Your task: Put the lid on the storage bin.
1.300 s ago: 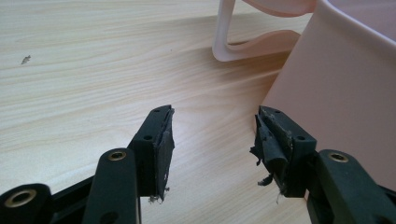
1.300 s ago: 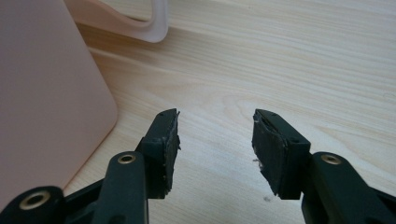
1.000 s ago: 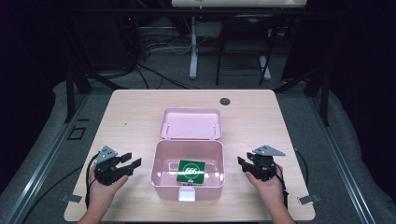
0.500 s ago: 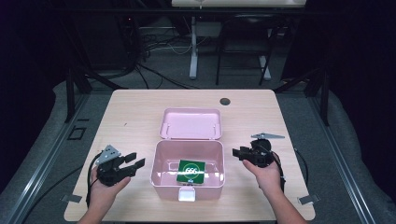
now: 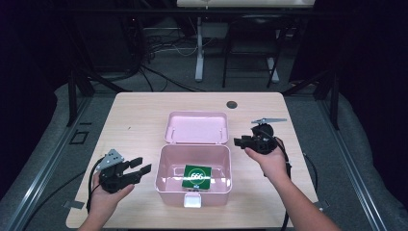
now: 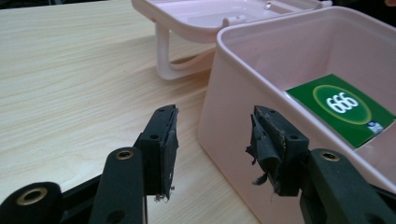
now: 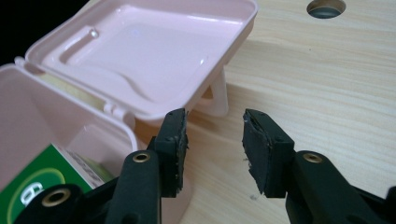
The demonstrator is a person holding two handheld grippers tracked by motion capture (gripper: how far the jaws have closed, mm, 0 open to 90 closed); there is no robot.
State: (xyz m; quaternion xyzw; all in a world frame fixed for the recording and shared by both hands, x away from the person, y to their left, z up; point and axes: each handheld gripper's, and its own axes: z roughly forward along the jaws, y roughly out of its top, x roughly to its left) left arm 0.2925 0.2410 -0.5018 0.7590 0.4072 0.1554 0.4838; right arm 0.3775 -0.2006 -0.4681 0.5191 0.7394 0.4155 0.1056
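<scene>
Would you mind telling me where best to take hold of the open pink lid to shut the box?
Probably the lid's far edge, from the right: it lies flat behind the box, propped on its handle, hinged at the near side. The right gripper is closest.

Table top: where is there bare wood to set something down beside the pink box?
Bare wood on the table left of the open lid, behind the left gripper; another strip lies behind the lid by the round hole. It is tighter right of the pink box, where the right gripper hovers.

glossy pink plastic box (image 5: 166,166) on a matt wood-grain table (image 5: 139,118).
</scene>
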